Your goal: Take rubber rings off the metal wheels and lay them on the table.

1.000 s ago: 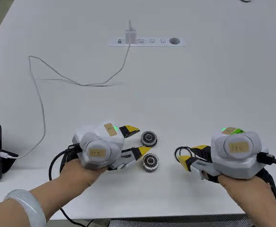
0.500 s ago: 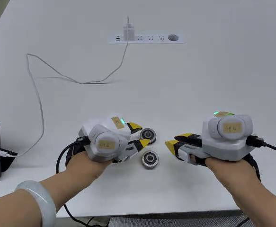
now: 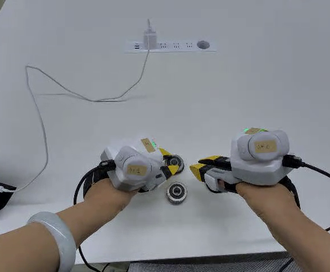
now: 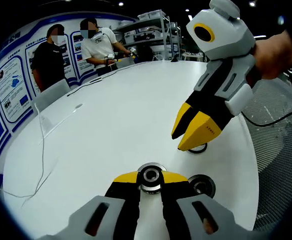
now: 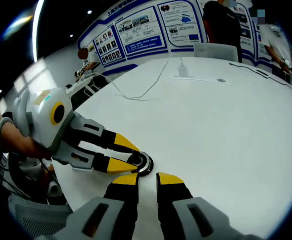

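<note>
Reaching in from the left, the left hand-held gripper (image 3: 169, 164) now has its jaws clamped on the far metal wheel (image 3: 176, 163). A second ago they stood apart beside both wheels. The near metal wheel (image 3: 176, 192) sits free on the tabletop (image 3: 238, 85), just nearer the person, and looks to have its dark band on. To the right, the right hand-held gripper (image 3: 198, 170) has swung in from the near right. Its tips now point at the held wheel from close by, with a narrow gap between the jaws and nothing in them. In the left gripper view, a loose rubber ring (image 4: 198, 148) lies on the tabletop below those tips. This suggests one ring is already off and the braced far wheel is next.
</note>
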A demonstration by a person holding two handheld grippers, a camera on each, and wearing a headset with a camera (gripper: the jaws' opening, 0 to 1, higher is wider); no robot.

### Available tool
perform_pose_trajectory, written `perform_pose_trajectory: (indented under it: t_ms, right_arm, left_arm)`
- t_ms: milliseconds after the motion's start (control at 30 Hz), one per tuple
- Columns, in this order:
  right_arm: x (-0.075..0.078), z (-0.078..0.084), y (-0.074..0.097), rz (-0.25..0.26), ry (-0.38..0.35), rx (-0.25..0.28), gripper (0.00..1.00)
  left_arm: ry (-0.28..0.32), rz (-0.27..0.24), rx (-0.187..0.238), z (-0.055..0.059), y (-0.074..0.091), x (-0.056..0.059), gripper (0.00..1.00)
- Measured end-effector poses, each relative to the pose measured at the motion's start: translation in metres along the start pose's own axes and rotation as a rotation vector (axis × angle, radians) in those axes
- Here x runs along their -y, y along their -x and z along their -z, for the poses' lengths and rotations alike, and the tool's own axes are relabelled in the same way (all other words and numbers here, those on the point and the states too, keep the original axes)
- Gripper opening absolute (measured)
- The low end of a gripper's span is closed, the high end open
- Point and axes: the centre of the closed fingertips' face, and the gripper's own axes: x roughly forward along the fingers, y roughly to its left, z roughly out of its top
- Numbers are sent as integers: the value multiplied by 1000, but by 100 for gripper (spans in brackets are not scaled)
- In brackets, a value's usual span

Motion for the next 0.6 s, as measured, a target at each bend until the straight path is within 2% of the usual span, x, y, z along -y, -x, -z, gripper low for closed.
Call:
perform_pose_trajectory:
  t_ms: [133,300,367,467,600]
  right_arm:
    - [1,0,0,-1,-8,1,15]
    - [0,-1,-7,-31,-104,21,15]
    - [-3,0,-12,-65,-206,24,15]
    - [-2,2,-20,-99,-321,18,15]
    - [0,-1,-29,-144,-482,39,16]
  left_arm:
    - [0,8,1,-1,-1,0,15]
    - [5,17,3,0,0,1,14]
    - [6,18,3,1,0,1,13]
    - [4,18,0,1,0,1,13]
    - [5,17,2,1,0,2,13]
